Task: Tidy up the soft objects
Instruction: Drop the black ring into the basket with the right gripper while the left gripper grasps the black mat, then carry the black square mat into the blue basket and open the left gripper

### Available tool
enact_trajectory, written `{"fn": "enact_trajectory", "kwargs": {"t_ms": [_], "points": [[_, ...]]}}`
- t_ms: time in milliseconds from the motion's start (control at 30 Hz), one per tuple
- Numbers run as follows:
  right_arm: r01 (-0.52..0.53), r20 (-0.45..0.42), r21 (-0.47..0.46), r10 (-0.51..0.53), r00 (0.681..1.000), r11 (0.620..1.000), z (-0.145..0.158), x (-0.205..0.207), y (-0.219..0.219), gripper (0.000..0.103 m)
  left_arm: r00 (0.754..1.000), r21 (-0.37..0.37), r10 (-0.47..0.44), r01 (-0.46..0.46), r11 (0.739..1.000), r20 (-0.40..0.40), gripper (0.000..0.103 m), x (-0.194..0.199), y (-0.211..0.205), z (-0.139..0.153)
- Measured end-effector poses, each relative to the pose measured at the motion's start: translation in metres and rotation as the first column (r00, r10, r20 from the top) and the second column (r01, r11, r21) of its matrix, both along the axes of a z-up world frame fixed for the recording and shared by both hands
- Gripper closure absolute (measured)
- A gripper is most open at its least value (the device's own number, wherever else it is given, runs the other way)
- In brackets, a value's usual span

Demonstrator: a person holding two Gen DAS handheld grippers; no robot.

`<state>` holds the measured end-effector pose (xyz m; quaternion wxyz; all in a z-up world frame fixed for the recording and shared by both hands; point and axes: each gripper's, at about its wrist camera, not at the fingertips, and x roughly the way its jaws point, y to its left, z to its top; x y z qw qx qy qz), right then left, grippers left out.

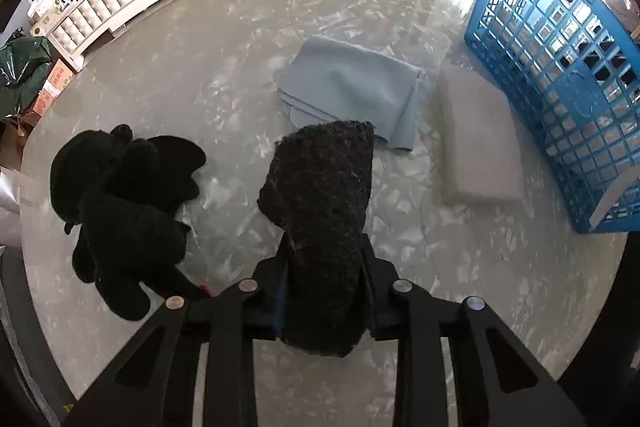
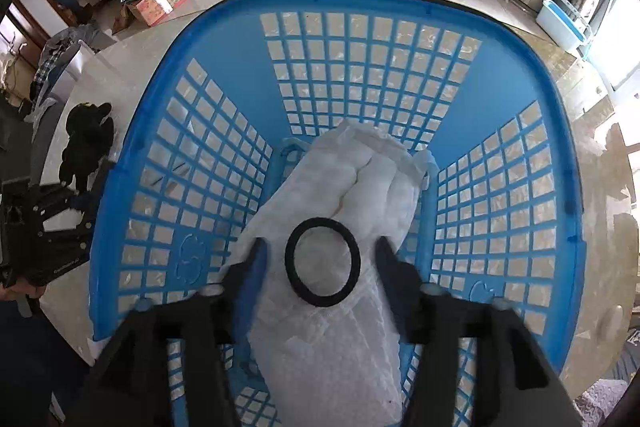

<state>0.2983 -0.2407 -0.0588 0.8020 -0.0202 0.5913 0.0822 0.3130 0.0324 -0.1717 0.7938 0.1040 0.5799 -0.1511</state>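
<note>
Black ring (image 2: pixel 322 261) only in R view

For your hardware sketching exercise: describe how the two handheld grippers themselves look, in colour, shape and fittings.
Both the left gripper and the right gripper are matte black, with flat linkage bars that have triangular cutouts and are joined by round silver pivot pins. Blue pads line the fingers. No cables or sleeves show.
</note>
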Motion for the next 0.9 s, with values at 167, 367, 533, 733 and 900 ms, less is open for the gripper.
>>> {"fn": "enact_trajectory", "kwargs": {"t_ms": [167, 367, 533, 733, 900], "points": [[0.011, 0.019, 0.023, -0.012, 1.000, 1.000, 0.009, -0.003, -0.002, 0.016, 1.000, 0.027, -0.006, 0.006, 1.000, 0.006, 0.077, -0.015, 0.003, 0.007], [-0.008, 0.087, 0.016, 0.007, 0.996, 1.000, 0.034, -0.018, 0.004, 0.005, 0.999, -0.007, -0.007, 0.007, 1.000, 0.035, 0.077, -0.034, 0.007, 0.036], [0.006, 0.200, -0.037, 0.002, 0.980, 0.999, 0.064, -0.044, 0.004, 0.000, 0.996, -0.033, -0.035, 0.038, 0.999, 0.083, 0.077, -0.057, 0.002, 0.076], [0.058, 0.264, -0.043, -0.044, 0.964, 0.997, 0.070, -0.082, -0.011, 0.000, 0.988, -0.041, -0.067, 0.073, 0.997, 0.140, 0.077, -0.083, -0.025, 0.122], [0.079, 0.275, -0.038, -0.065, 0.959, 0.996, 0.066, -0.101, -0.019, 0.000, 0.977, -0.069, -0.117, 0.131, 0.989, 0.176, 0.077, -0.100, -0.056, 0.154]]}}
